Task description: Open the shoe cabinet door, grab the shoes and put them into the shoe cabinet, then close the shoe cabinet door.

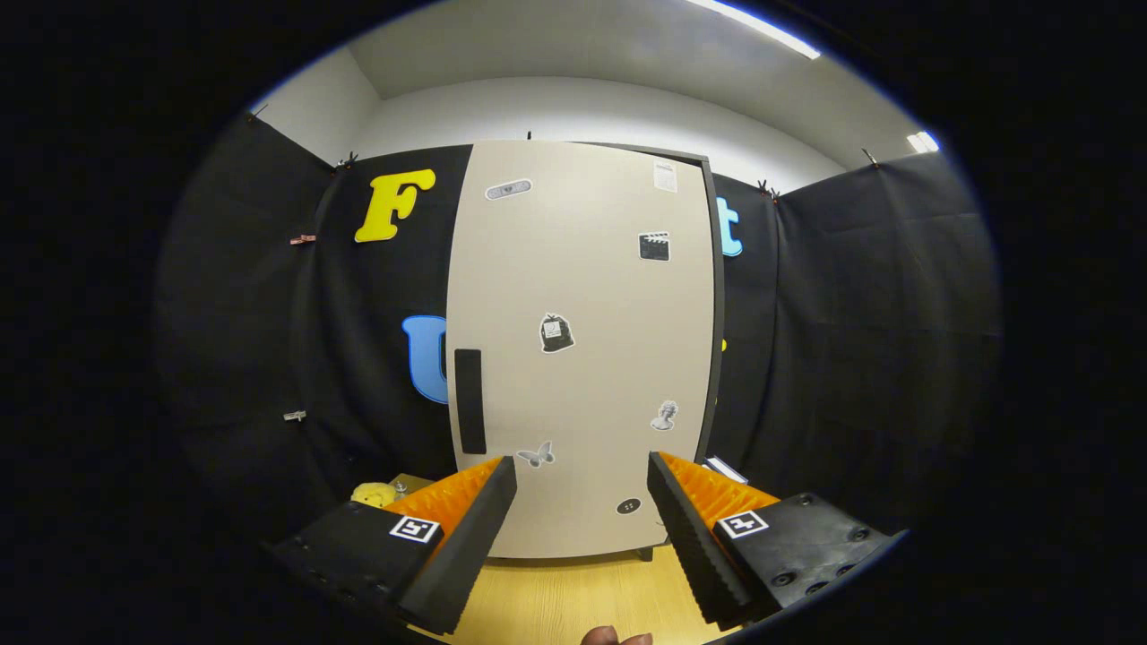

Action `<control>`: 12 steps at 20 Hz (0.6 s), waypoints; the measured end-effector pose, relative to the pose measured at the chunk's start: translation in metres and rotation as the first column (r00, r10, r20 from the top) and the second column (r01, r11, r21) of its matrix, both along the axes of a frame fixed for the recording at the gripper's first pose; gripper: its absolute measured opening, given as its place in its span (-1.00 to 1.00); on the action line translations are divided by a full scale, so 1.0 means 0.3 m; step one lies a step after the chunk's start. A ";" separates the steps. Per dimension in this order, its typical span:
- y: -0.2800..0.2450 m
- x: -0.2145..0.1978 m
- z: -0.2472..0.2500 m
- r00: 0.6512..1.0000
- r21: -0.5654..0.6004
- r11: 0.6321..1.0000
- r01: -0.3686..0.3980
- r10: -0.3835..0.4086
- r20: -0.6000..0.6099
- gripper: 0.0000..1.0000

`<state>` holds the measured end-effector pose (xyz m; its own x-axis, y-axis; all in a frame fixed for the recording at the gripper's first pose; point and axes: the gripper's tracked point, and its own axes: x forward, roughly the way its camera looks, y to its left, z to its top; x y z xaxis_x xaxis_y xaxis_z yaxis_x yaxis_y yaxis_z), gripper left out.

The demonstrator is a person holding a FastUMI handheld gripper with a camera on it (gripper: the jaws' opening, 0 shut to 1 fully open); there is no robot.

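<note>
Facing the gripper (582, 470), spread empty: shut cabinet door (582, 349).

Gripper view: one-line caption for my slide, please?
Open gripper faces the closed beige sticker-dotted shoe cabinet door, its black vertical handle beyond the fingers.

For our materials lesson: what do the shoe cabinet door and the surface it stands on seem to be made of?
Shoe cabinet door: likely matte beige laminated board, flat and even, with stickers on it. Tabletop: light wood or wood-look laminate, showing grain lines. The open gripper faces the door, fingers apart.
</note>
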<state>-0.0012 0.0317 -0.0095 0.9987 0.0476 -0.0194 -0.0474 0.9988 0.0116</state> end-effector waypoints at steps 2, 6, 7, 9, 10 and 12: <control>-0.003 0.007 -0.003 1.000 0.003 1.000 0.005 -0.005 0.002 0.93; -0.005 0.029 -0.033 1.000 0.013 1.000 0.012 -0.012 -0.011 0.93; -0.002 0.034 -0.039 1.000 0.014 1.000 0.013 -0.013 -0.012 0.93; 0.004 0.043 -0.038 1.000 0.003 1.000 0.016 -0.016 0.000 0.93; 0.007 0.047 -0.037 1.000 -0.008 1.000 0.017 -0.017 0.006 0.93; 0.016 0.054 -0.035 1.000 -0.023 1.000 0.013 -0.013 0.012 0.93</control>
